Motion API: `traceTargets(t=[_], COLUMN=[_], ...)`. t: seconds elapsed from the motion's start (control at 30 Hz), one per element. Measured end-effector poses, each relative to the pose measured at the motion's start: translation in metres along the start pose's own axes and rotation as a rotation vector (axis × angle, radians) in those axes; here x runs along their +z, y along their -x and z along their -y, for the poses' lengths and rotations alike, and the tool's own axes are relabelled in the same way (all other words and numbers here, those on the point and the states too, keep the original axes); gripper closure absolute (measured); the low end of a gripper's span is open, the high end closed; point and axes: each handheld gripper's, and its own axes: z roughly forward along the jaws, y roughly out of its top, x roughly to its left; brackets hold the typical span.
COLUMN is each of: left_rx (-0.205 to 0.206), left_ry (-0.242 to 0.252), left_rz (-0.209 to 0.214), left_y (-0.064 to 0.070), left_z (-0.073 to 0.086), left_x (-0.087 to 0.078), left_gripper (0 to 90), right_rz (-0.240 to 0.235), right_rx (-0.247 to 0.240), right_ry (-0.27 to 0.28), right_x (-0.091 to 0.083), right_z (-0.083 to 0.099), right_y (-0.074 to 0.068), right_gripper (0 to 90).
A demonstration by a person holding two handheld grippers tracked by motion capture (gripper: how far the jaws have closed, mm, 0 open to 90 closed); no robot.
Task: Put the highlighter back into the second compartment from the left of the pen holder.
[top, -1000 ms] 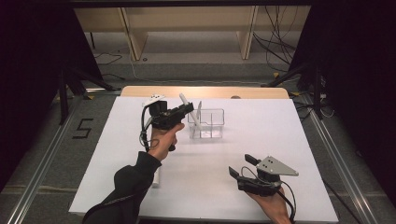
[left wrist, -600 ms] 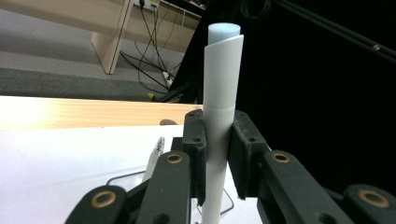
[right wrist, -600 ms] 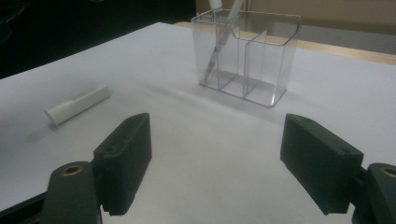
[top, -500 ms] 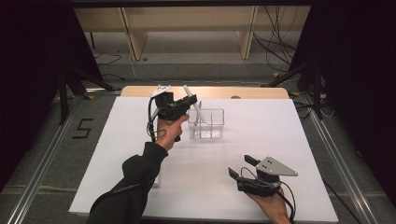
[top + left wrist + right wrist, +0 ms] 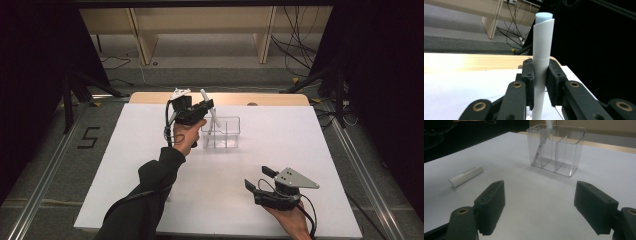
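Observation:
A white marker (image 5: 541,50) with a pale blue end stands upright between the jaws of my left gripper (image 5: 540,80), which is shut on it. In the high view my left gripper (image 5: 205,108) holds the marker (image 5: 204,95) tilted over the left end of a clear divided organizer (image 5: 225,134). In the right gripper view the marker's lower part (image 5: 541,146) reaches down inside the organizer's (image 5: 564,150) left compartment. My right gripper (image 5: 261,181) rests near the front right of the table, open with nothing between its jaws (image 5: 540,202).
A short white tube (image 5: 466,177), like a cap, lies on the white table sheet (image 5: 300,145) to the left of the organizer in the right gripper view. Wooden shelving and cables stand beyond the far edge.
My left gripper has carried the marker to the right, over the organizer, and its lower end now dips into the left compartment. The right gripper has stayed still.

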Motion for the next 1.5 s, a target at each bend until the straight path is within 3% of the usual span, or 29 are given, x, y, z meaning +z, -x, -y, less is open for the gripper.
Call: traceTargets(t=[0.87, 1.13, 1.4, 1.43, 1.5], left_rx=[0.048, 0.069, 0.062, 0.058, 0.047], left_ry=[-0.037, -0.072, -0.105, -0.106, -0.107], left_rz=[-0.035, -0.035, -0.031, -0.03, -0.02], left_y=[0.002, 0.005, 0.003, 0.003, 0.003], left_z=[0.011, 0.018, 0.021, 0.021, 0.02], left_x=[0.015, 0.02, 0.021, 0.021, 0.02], left_gripper=[77.3, 77.1, 76.5, 76.2, 66.5], right_rz=[-0.006, -0.008, -0.008, -0.008, -0.009], right_rx=[-0.001, -0.001, -0.002, -0.002, -0.002], right_ry=[-0.005, -0.007, -0.01, -0.01, -0.011], right_x=[0.0, 0.001, 0.002, 0.002, 0.002], right_z=[0.001, 0.001, 0.001, 0.001, 0.001], right_y=[-0.001, 0.0, -0.001, -0.001, -0.001], right_gripper=[25.9, 26.2, 26.2, 26.2, 26.2])
